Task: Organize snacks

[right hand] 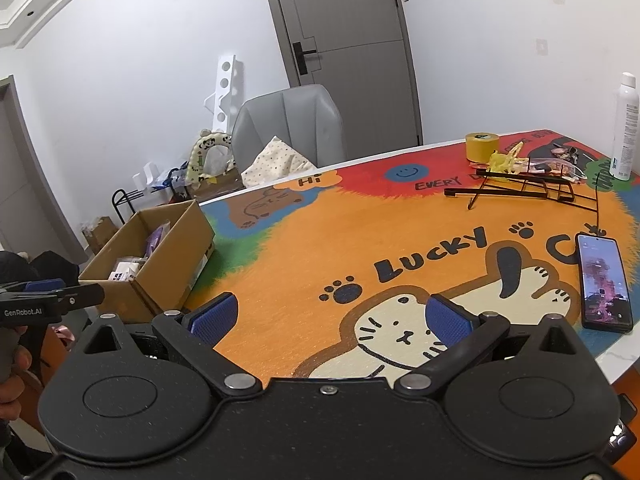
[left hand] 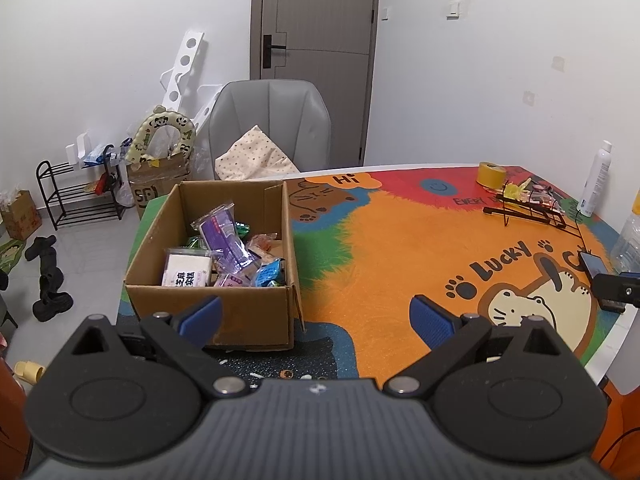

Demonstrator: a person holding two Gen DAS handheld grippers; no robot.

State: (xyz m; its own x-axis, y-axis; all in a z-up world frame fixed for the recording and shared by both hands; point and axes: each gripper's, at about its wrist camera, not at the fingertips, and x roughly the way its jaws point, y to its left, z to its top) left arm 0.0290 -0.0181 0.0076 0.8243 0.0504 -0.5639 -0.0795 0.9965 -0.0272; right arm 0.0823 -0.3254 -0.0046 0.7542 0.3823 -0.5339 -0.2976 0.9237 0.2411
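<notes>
The left gripper (left hand: 316, 316) and right gripper (right hand: 330, 318) both hover with jaws apart, holding nothing. The snacks (left hand: 232, 256) lie in the cardboard box (left hand: 256, 312), just ahead-left of the left gripper. The box sits at the table's (left hand: 384, 248) left edge, so a nudge could tip it off. Ahead-right of the right gripper, the phone (right hand: 604, 284) lies near the edge; beyond it, a wire rack (right hand: 520, 188) could snag. Between them is open mat.
</notes>
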